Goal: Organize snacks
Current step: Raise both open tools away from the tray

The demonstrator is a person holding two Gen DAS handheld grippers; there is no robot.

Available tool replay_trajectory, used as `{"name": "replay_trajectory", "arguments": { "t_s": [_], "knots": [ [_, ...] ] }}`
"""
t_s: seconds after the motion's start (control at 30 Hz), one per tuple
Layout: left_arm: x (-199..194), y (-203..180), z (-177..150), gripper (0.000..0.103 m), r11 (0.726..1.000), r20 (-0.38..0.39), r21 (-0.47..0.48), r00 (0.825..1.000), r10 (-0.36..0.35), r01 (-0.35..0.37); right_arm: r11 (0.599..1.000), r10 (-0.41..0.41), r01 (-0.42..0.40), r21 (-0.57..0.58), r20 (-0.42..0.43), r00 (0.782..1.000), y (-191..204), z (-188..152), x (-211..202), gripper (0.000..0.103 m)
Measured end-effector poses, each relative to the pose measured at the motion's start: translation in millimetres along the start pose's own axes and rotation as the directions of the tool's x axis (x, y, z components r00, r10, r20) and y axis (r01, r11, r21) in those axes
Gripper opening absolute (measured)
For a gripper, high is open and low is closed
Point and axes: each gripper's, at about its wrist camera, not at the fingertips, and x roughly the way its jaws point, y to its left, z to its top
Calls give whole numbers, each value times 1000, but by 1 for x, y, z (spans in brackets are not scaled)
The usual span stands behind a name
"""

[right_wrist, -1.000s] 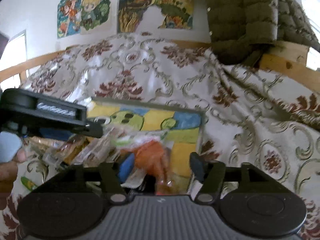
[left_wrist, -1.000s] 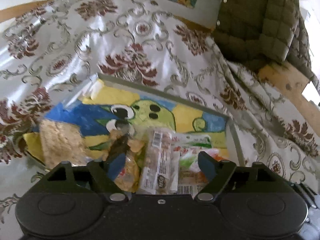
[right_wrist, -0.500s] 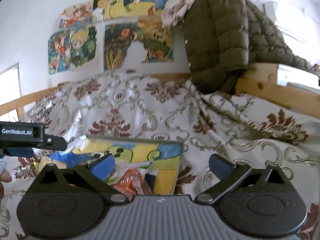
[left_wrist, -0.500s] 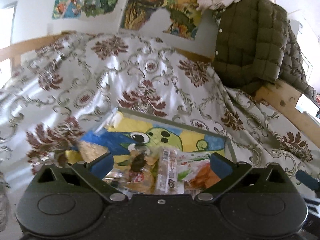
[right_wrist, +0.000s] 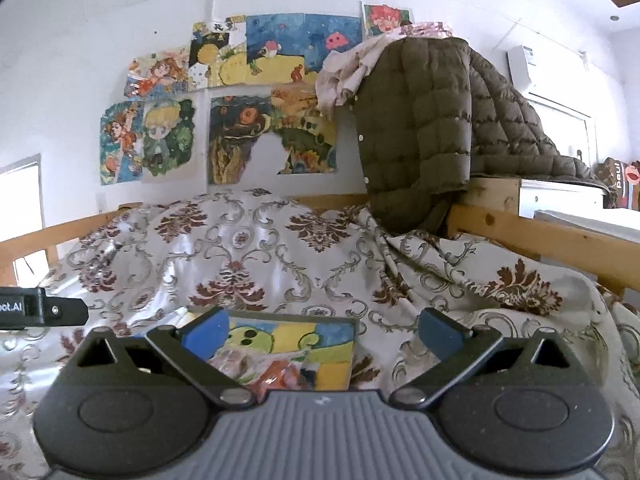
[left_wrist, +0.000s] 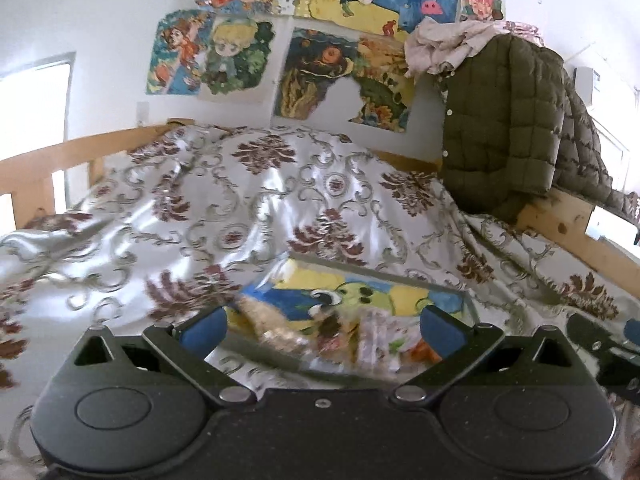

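A flat tray (left_wrist: 360, 280) with a cartoon picture lies on the patterned bedspread; it also shows in the right wrist view (right_wrist: 320, 330). Several snack packets (left_wrist: 344, 340) lie in a row along its near edge, among them a pale cracker pack (left_wrist: 264, 316) and an orange packet (right_wrist: 280, 374). My left gripper (left_wrist: 322, 326) is open and empty, raised above and behind the packets. My right gripper (right_wrist: 322, 330) is open and empty, held above the tray's near side. The left gripper's body (right_wrist: 40, 307) shows at the left edge of the right wrist view.
The bedspread (left_wrist: 240, 208) covers the bed inside a wooden frame (right_wrist: 540, 236). An olive quilted jacket (right_wrist: 432, 120) hangs over the right rail. Paintings (left_wrist: 320, 40) hang on the back wall. The right gripper's body (left_wrist: 600, 344) shows at the right edge.
Both grippers have opened wide, lifted and pulled back from the tray, tilting up toward the wall. The snack packets stay on the tray.
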Motion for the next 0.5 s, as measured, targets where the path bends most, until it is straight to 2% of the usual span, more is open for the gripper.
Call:
{"name": "replay_trajectory", "arguments": {
  "t_s": [0.27,0.5],
  "knots": [
    [-46,27,-24,102,998,-13,25,998,56,-56,996,66,-66,52,-6,998,11,-18,-55,103],
    [-78,45,-42,102,998,-49,15,997,59,-58,994,100,-98,47,-51,994,29,-32,-84,103]
  ]
}}
